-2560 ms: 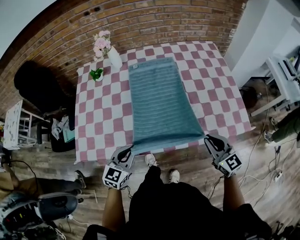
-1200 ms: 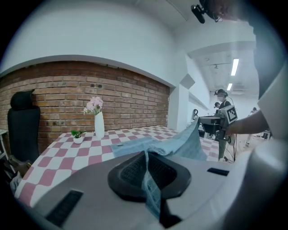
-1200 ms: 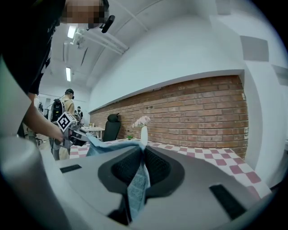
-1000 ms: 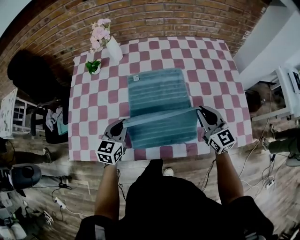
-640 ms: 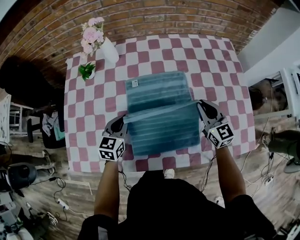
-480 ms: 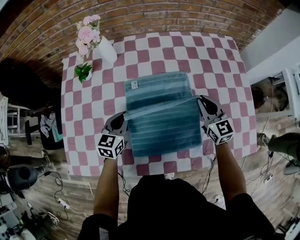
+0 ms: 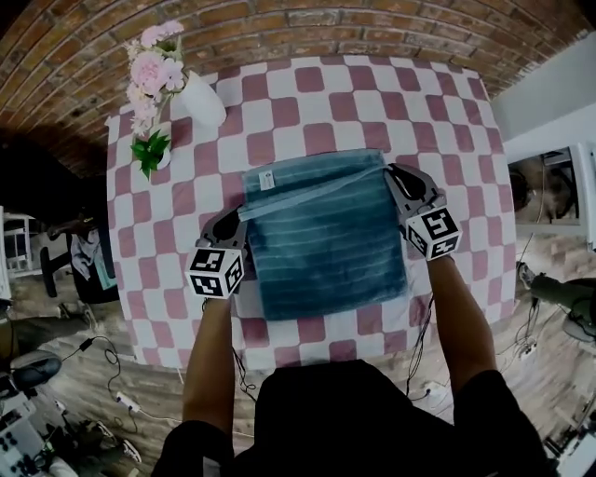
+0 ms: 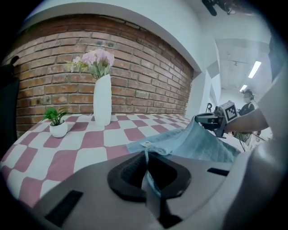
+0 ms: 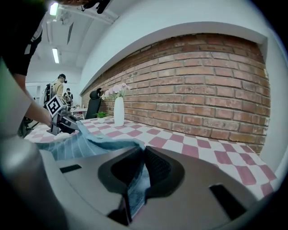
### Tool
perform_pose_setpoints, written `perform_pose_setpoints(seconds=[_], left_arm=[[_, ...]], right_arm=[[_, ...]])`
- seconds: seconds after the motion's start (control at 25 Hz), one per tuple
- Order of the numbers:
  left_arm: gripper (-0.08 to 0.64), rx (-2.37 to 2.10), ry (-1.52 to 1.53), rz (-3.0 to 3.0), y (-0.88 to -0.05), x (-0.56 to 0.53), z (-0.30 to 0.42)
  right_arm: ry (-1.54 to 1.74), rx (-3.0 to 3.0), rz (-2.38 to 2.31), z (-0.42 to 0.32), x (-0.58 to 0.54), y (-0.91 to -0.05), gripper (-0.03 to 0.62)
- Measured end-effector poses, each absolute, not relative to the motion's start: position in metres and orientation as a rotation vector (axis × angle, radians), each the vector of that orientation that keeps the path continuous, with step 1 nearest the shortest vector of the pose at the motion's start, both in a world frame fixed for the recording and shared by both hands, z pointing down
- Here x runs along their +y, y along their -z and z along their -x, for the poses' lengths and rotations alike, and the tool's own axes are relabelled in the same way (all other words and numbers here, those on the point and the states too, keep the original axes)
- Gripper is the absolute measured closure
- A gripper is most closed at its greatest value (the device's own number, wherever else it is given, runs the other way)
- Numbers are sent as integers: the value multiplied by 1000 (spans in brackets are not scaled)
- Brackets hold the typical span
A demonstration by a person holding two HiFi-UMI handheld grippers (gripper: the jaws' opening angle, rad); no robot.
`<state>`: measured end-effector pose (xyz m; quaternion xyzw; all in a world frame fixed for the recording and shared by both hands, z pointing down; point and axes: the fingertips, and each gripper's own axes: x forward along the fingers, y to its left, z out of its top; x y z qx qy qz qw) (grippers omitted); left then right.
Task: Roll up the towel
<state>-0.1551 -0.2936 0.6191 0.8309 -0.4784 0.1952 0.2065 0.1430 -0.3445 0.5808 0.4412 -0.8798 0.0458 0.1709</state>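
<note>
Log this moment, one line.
left gripper: shut on towel | right gripper: shut on towel | towel: folded over, held edge near far end | roll: none

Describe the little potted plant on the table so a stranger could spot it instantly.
Find the table with the pink-and-white checked cloth against the brick wall. At its far left corner stands a tall white vase of pink flowers. The potted plant sits beside it: a low round white pot with green leaves, no blooms.
</note>
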Motion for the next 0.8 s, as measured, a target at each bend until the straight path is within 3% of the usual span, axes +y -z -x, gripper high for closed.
perform_pose_setpoints(seconds=[0.4,0.68,0.8], left_arm=[[538,-1375,-773,-2260,-652,-341,155],[367,-1560,-733,-2168,-644,-369,179],[356,-1580,-707,-2171,-634,-372,186]], right_arm=[[-166,-2271,-1210,-144,-392,-630,549],[-296,-2146,-1329,-164,-418,-638,500],[-288,-2170,-1344,-165,-413,-626,500]])
